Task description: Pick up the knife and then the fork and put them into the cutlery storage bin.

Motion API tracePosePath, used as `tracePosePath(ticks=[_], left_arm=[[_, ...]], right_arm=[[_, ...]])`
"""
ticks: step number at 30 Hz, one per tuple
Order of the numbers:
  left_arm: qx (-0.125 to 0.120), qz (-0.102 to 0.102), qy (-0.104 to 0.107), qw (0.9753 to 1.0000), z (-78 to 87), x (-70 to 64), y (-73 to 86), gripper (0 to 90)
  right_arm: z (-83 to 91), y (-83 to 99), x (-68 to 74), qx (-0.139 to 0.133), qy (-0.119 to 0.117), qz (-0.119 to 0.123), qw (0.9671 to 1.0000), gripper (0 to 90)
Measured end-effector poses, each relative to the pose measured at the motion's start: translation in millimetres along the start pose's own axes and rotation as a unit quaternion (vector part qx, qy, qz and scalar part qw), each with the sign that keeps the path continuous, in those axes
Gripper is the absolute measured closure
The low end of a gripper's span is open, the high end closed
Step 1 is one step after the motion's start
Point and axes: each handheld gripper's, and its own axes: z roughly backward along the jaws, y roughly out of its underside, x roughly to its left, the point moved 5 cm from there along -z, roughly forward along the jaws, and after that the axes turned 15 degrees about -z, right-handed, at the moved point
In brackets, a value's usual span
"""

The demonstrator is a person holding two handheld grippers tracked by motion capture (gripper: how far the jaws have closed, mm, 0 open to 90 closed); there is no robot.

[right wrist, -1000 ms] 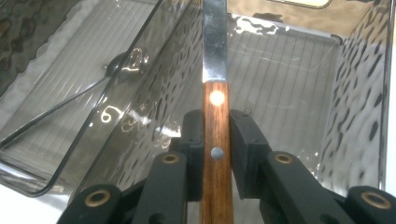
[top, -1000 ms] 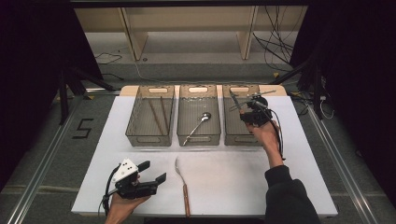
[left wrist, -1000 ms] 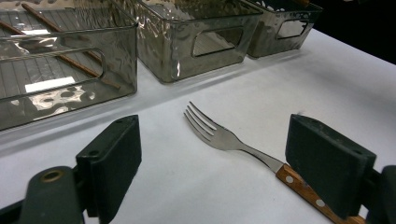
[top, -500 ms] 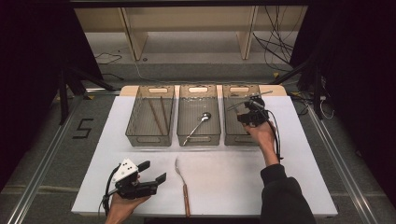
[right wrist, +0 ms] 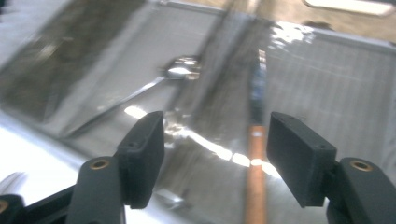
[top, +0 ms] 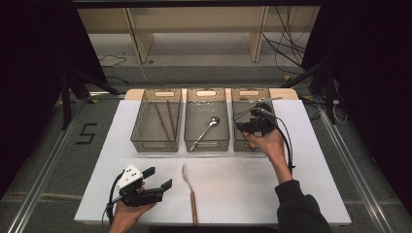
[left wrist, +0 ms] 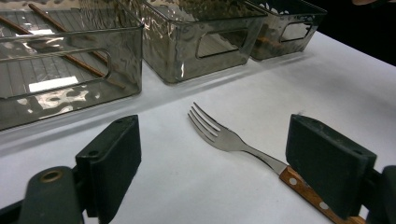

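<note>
White table (top: 311, 194), three smoky bins, chopsticks (top: 163, 119) left, spoon (top: 206, 130) middle, both tools (top: 158, 178) (top: 243, 127) agape, gripping nothing.

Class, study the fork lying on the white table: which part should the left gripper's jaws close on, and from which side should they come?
Probably the wooden handle, from above. The fork lies flat with its tines toward the bins, and the open left gripper sits just left of it, so its jaws could straddle the narrow handle crosswise.
</note>
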Motion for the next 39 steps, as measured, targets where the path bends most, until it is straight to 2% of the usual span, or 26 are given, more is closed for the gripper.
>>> tracePosePath(ticks=[5, 8, 16, 25, 32, 39], left_arm=[[0.001, 0.0, -0.002, 1.0, 0.2, 0.6, 0.4, 17.7], [0.0, 0.0, -0.003, 1.0, 0.4, 1.0, 0.2, 17.7], [-0.004, 0.002, -0.007, 1.0, 0.8, 2.1, -0.1, 17.6], [-0.004, 0.001, -0.009, 1.0, 1.1, 2.0, -0.3, 17.6], [-0.004, 0.0, -0.01, 0.9999, 1.4, 1.9, -0.5, 17.6], [-0.005, 0.0, -0.01, 0.9999, 1.6, 1.7, -0.9, 17.6]], right_arm=[[17.5, 16.4, 25.2, -0.005, -0.028, 0.036, 0.999, 34.3], [23.3, 28.0, 36.3, -0.003, -0.046, 0.047, 0.9978, 33.4], [30.0, 61.6, 59.0, 0.006, -0.075, 0.069, 0.9948, 30.4], [27.5, 98.4, 84.8, 0.033, -0.094, 0.107, 0.9893, 29.5], [28.8, 119.5, 106.3, 0.046, -0.109, 0.134, 0.9839, 29.4], [26.4, 135.3, 121.3, 0.063, -0.12, 0.153, 0.9789, 28.8]])
